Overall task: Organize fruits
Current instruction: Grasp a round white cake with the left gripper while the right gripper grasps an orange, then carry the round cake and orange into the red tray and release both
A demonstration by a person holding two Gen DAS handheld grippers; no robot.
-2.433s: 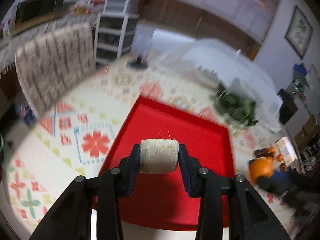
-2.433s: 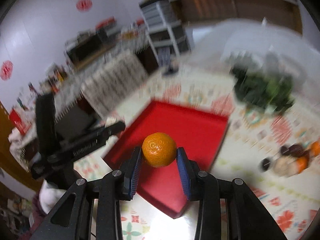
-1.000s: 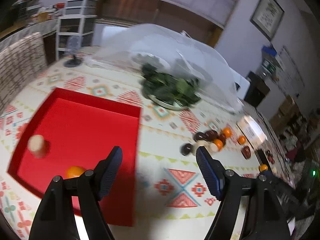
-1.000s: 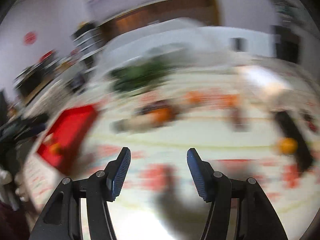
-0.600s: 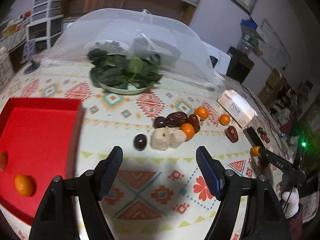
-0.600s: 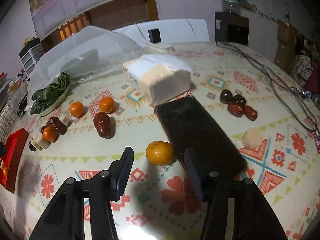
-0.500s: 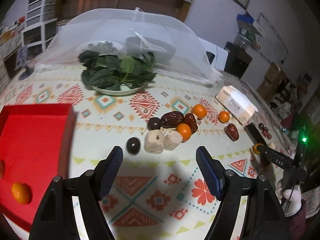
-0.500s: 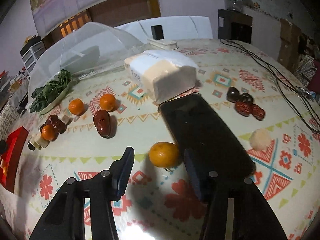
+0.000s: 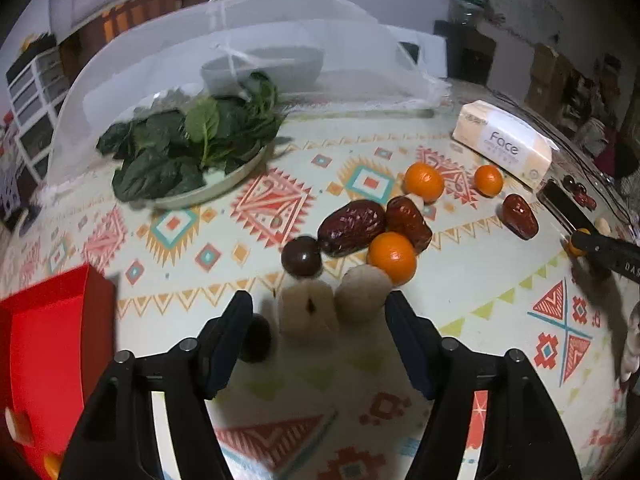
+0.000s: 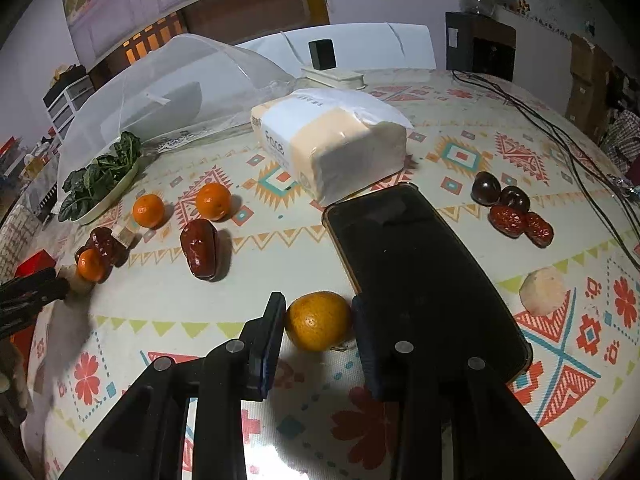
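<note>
Now the right gripper jaws (closing) flank the tangerine, left pad touching, right unclear.

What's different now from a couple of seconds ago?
Both grippers let go their loads into the red tray and swung to the loose fruit. The right gripper is closing around a mandarin; the left gripper around two pale pieces. The other fruit stayed put.
</note>
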